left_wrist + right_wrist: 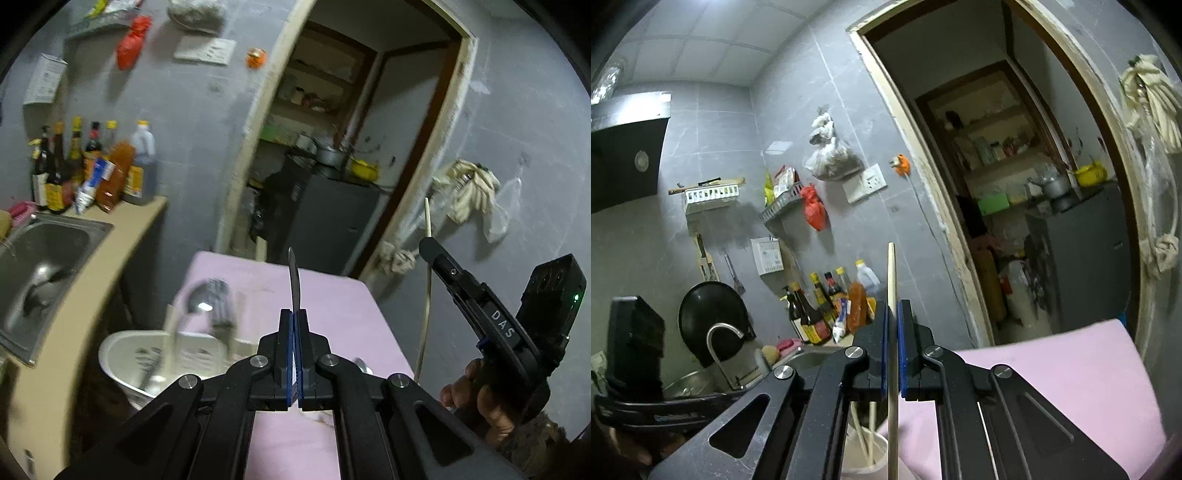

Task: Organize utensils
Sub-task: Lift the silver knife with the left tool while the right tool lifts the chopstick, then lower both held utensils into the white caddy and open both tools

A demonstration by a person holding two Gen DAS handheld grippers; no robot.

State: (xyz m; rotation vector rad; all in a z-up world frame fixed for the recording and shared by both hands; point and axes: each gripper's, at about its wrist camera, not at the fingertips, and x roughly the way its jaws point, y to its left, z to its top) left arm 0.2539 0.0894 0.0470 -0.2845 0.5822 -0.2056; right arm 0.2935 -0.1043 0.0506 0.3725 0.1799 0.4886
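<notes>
My left gripper is shut on a thin dark metal utensil handle that points up and away over the pink table. Below left stands a white utensil holder with a spoon and other utensils in it, blurred. My right gripper is shut on a pale wooden chopstick held upright; it also shows in the left wrist view at the right. A white cup with chopsticks stands below the right gripper.
A steel sink and a beige counter with sauce bottles lie to the left. A doorway opens onto a storeroom behind the table. A black wok and a tap stand by the sink.
</notes>
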